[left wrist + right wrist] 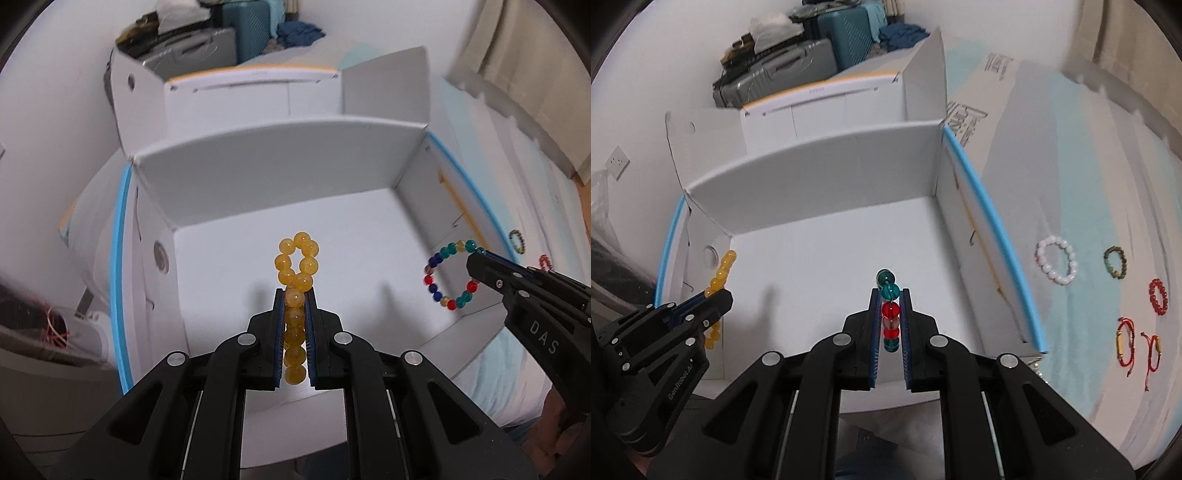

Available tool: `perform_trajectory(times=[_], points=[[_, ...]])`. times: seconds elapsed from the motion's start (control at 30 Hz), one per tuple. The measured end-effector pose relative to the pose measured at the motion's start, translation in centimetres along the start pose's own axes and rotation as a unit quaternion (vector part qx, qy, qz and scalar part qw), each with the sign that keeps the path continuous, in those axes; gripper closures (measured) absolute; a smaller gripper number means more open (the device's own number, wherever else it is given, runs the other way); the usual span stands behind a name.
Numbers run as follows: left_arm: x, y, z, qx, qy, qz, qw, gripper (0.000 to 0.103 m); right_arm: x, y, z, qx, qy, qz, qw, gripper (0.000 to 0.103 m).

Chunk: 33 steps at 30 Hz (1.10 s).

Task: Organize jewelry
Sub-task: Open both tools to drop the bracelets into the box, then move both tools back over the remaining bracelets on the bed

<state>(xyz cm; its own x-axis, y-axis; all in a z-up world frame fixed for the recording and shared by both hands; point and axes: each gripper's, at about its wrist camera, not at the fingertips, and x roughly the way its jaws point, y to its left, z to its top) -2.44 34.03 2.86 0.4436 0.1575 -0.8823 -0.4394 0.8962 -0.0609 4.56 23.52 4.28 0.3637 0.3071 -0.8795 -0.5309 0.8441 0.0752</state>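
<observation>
Over an open white cardboard box (332,229) with blue-trimmed walls, two hand-held grippers each carry a beaded bracelet. At left, the left gripper (294,295) is clamped on a yellow bead bracelet (296,266), its loop squashed into a line between the pads with a small ring of beads poking past the tips. At right, the right gripper (890,295) is closed on a multicoloured bead bracelet (889,310) — teal, red and blue beads — which hangs as an open ring from the tips in the left wrist view.

Both bracelets sit above the box floor, none yet resting on it as far as the frames show. Right of the box, on the pale blue bed sheet (1089,221), more pieces wait: a white bead bracelet (1056,260), a dark green one (1115,262), a red bead one (1159,297) and two red cord bracelets (1137,343).

The likely risk lies in the release. Round beads could roll on landing, and both strands dropped close together may tangle or pile against one wall. The yellow strand, pinched along much of its length, could catch on the ribbed pads as they part — or spring sideways toward the low near edge and out of the box.
</observation>
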Motion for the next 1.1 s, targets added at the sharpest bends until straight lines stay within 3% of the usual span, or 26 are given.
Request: perform_trajectory(times=[0.27, 0.6, 0.67, 0.73, 0.87, 0.93, 1.1], points=[[2.4, 1.4, -0.8, -0.010, 0.032, 0.007, 0.9994, 0.094, 2.6, 0.1, -0.4, 0.003, 0.031, -0.003, 1.000, 0.094], [3.2, 1.4, -1.1, -0.009, 0.042, 0.018, 0.9989, 0.090, 3.8, 0.3, -0.6, -0.003, 0.047, -0.011, 0.999, 0.091], [2.9, 1.2, -1.0, -0.006, 0.038, 0.020, 0.9991, 0.087, 3.7, 0.4, -0.6, -0.004, 0.045, -0.010, 0.999, 0.084], [2.5, 1.1, -1.1, -0.008, 0.034, 0.020, 0.9992, 0.073, 3.3, 0.2, -0.7, -0.004, 0.038, -0.012, 0.999, 0.068], [1.9, 0.8, -1.0, -0.007, 0.024, 0.025, 0.9994, 0.061, 2.2, -0.3, -0.6, -0.005, 0.023, -0.012, 1.000, 0.053], [1.6, 0.7, -1.0, -0.005, 0.018, 0.026, 0.9995, 0.053, 1.3, -0.7, -0.6, -0.002, 0.012, -0.013, 1.000, 0.036], [0.4, -0.1, -0.8, 0.000, -0.001, 0.029, 0.9996, 0.036, -0.6, -1.7, -0.7, 0.004, -0.001, -0.014, 1.000, 0.026]])
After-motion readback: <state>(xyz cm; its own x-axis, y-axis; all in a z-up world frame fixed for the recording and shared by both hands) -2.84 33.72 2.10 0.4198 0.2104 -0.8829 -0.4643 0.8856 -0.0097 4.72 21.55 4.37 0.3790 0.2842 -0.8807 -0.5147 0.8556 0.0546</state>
